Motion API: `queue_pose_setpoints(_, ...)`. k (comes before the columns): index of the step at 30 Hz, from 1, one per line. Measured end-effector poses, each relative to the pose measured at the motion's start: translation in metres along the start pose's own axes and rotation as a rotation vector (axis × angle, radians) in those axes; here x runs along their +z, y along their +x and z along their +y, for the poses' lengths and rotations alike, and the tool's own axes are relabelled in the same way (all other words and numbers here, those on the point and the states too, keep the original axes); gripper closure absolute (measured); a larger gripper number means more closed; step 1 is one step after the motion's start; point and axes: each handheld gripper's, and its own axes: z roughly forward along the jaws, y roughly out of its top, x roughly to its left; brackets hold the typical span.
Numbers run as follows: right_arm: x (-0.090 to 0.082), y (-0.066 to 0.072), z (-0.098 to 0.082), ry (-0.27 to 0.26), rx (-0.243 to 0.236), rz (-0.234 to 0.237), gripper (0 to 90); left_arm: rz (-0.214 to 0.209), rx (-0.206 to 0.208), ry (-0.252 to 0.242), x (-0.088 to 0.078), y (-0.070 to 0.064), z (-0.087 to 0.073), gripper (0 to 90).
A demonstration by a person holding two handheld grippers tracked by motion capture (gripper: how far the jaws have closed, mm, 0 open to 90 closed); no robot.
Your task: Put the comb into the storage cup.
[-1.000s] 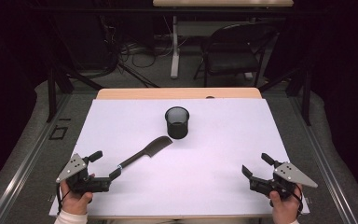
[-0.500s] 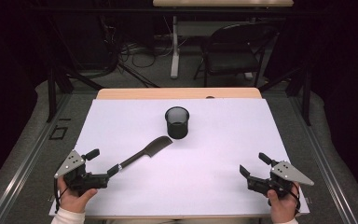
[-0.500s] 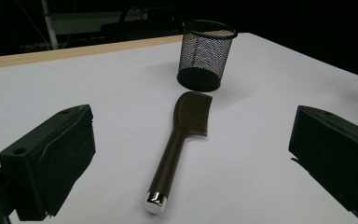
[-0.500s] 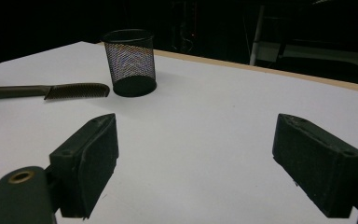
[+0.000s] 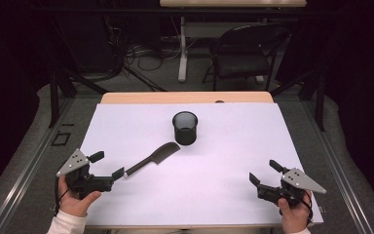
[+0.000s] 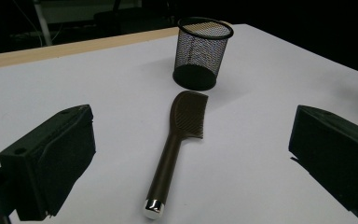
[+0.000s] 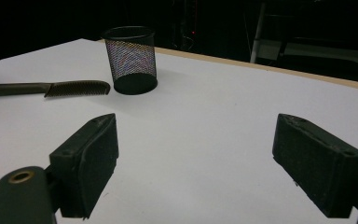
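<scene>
A dark comb [image 5: 153, 158] with a long handle lies flat on the white table [image 5: 224, 195], left of centre, its teeth end toward a black mesh cup [image 5: 184, 127]. My left gripper [image 5: 108, 164] is open at the front left, its jaws on either side of the handle's silver-tipped end without touching it. The left gripper view has the comb [image 6: 177, 140] running away between the wide jaws of that gripper [image 6: 193, 161] toward the cup [image 6: 201, 51]. My right gripper [image 5: 264, 171] is open and holds nothing at the front right. Its own view has the right gripper [image 7: 196, 163], comb [image 7: 51, 88] and cup [image 7: 130, 58].
The cup stands upright just behind the table's middle. A wooden strip [image 5: 185, 97] edges the table's far side. Beyond it a black chair [image 5: 243, 53] and cables stand on the floor. White surface stretches between the two grippers.
My left gripper has shifted slightly at the comb's handle end. Comb, cup and right gripper are where they were.
</scene>
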Motion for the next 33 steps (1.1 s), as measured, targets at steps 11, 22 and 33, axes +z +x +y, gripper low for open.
queue_pose_setpoints(11,0.0,-0.001,0.0,0.008,-0.008,0.0,14.1,-0.004,0.02,0.072,0.007,0.001,0.012,0.8)
queue_pose_setpoints(22,0.0,-0.001,-0.001,0.009,-0.008,0.002,14.1,-0.008,0.051,0.167,0.015,-0.001,0.025,0.8)
queue_pose_setpoints(33,0.0,-0.001,-0.001,0.017,-0.009,0.002,14.2,-0.019,0.087,0.251,0.023,-0.003,0.037,0.8)
